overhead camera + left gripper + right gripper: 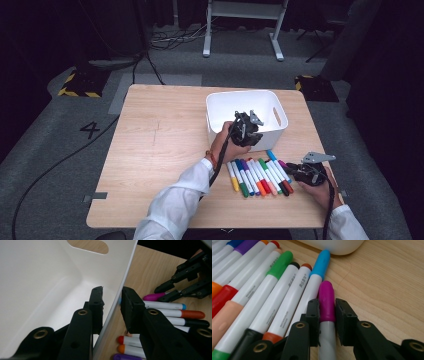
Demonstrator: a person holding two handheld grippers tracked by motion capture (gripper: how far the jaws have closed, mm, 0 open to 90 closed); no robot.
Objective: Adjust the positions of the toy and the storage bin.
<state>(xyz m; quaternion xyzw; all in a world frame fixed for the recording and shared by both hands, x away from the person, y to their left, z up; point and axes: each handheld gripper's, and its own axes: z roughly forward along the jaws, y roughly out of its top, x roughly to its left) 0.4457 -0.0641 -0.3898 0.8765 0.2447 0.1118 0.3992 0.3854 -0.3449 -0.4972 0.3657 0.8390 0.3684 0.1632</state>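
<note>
White plastic bin [220, 107], far rim cut off in the left gripper view, has its near wall pinched by the left gripper [111, 305], while just in front of it the right gripper [326, 310] clamps a magenta-capped marker [326, 301] beside the marker row [257, 177].

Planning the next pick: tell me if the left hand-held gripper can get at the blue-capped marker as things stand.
Probably not yet: the left hand-held gripper is clamped on the white bin's wall. The blue-capped marker lies uncovered beside it, so it must let go first.
</note>
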